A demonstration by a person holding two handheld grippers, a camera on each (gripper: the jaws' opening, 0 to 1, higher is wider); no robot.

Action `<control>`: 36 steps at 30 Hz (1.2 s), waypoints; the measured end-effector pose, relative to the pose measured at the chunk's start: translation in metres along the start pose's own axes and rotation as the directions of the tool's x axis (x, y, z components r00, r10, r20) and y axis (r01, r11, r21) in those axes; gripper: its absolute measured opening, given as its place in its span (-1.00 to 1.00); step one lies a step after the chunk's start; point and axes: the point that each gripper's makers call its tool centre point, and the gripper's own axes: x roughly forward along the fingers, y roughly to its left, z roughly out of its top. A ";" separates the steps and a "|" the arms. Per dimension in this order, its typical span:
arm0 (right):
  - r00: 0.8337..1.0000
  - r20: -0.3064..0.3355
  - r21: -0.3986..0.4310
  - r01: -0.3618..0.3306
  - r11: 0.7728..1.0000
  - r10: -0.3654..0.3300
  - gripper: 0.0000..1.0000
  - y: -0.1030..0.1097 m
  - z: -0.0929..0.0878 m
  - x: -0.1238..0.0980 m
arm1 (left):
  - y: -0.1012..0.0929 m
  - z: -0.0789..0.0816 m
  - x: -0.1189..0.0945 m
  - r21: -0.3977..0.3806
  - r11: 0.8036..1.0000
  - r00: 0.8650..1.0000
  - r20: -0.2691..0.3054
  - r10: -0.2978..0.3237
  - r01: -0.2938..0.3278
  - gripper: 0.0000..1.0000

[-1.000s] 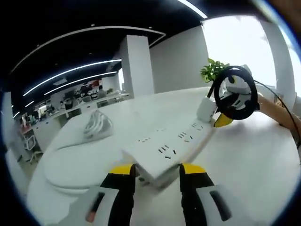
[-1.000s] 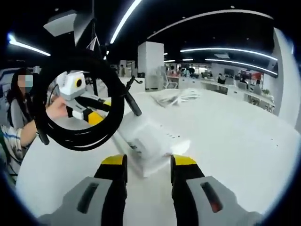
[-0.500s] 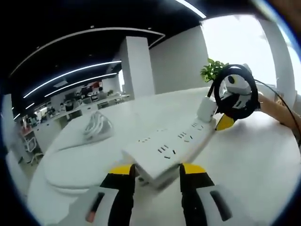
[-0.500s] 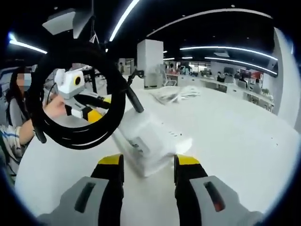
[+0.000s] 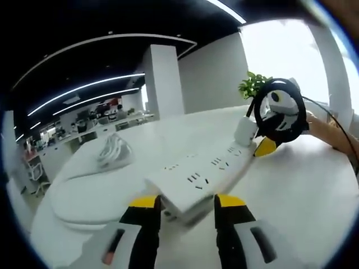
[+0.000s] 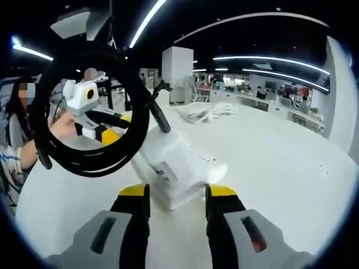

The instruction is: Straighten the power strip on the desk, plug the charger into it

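The white power strip (image 5: 199, 174) lies slantwise across the white desk (image 5: 291, 190). Its near end sits between the yellow-tipped jaws of my left gripper (image 5: 188, 202), which are closed against it. At the strip's far end hang its coiled black cable (image 5: 297, 120) and my right gripper (image 5: 259, 143). In the right gripper view, the other end of the power strip (image 6: 176, 165) is clamped in my right gripper (image 6: 178, 193). The black cable coil (image 6: 134, 131) loops up to the left, with my left gripper (image 6: 120, 131) behind it. The charger with its white cord (image 6: 205, 112) lies further back on the desk.
The charger's white cord bundle (image 5: 115, 150) rests left of the strip. A potted plant (image 5: 252, 84) stands at the desk's far edge. A person's hand (image 6: 63, 128) holds the left gripper. An office with desks and a white pillar (image 6: 176, 75) lies beyond.
Hardly anything differs; both grippers stay on the strip's ends, and the cable coil has swayed slightly.
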 end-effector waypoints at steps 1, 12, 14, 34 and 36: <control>1.000 0.000 -0.001 0.002 1.000 -0.002 -0.25 -0.001 0.000 0.000 | 0.000 0.000 0.000 0.001 1.000 1.000 0.001 0.000 0.000 -0.25; 1.000 -0.022 -0.017 -0.003 1.000 0.002 -0.30 -0.004 -0.003 -0.007 | -0.005 0.001 0.000 0.010 1.000 1.000 0.003 -0.021 0.021 -0.28; 1.000 -0.030 -0.023 -0.007 1.000 0.006 -0.32 -0.004 -0.004 -0.009 | -0.006 0.001 0.001 0.011 1.000 1.000 0.004 -0.027 0.027 -0.29; 0.993 -0.101 -0.080 -0.077 0.994 0.069 -0.46 0.001 -0.019 -0.032 | -0.025 0.002 0.000 0.055 0.995 0.997 -0.001 -0.081 0.080 -0.32; 0.993 -0.100 -0.076 -0.075 0.994 0.067 -0.47 0.000 -0.019 -0.033 | -0.027 0.002 0.000 0.057 0.995 0.996 -0.001 -0.086 0.086 -0.31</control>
